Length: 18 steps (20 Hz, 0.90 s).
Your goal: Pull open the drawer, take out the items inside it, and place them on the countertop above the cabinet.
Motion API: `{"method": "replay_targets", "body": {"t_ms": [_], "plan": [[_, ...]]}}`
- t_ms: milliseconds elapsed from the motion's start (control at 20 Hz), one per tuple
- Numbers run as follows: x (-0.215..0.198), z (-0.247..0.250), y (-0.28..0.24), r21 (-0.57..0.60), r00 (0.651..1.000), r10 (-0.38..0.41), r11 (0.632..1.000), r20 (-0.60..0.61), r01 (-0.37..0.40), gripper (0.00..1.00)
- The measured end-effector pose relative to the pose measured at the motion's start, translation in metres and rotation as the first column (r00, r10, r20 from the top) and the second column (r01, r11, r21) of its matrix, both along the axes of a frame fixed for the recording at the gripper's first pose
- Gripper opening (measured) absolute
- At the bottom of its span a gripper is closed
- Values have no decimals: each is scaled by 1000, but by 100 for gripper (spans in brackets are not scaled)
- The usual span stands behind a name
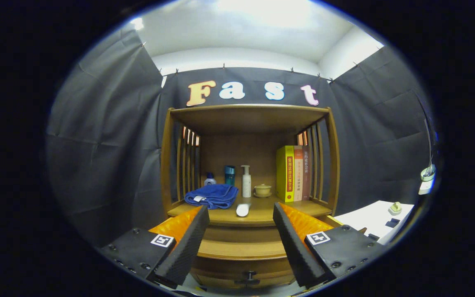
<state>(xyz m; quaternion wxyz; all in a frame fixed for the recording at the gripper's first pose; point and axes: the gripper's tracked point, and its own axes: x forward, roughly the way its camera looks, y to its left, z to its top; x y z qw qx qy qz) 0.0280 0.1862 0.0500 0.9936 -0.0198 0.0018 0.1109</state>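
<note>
Drawer (241,274) sits low in the wooden cabinet (332,165), front closed, dark knob (249,277) centred on it, below and between the fingers. Contents not visible. Above the drawer front, a curved wooden ledge, then the countertop (258,212) just beyond the fingertips. Gripper (241,214) is spread wide, nothing between the fingers, no contact with anything; it hangs in front of the cabinet, roughly centred on it, clear of the knob. On the countertop, left: a folded blue towel (212,196). Just right of it at the front edge, a small white object lying flat (243,209) (can't tell what it is). Behind, along the back panel from left to right: a small white-and-blue bottle (210,179), a teal container (229,175), a white pump bottle (246,181), a small cream lidded bowl on a saucer (262,190). Right side: upright books (293,173), one yellow, one orange-white, one dark red, standing against the slatted side wall. Slatted side on the left too, solid shelf top overhead. To the right of the cabinet, a white table (369,218) with a few small items on it, too small to identify.
</note>
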Motion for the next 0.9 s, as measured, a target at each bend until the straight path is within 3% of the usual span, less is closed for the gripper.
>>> {"method": "replay_targets", "body": {"t_ms": [550, 900], "plan": [[-3, -65, -29, 73, 996, -67, 995, -60, 71, 100], [-21, -101, -17, 69, 998, -35, 997, -44, 38, 99]]}}
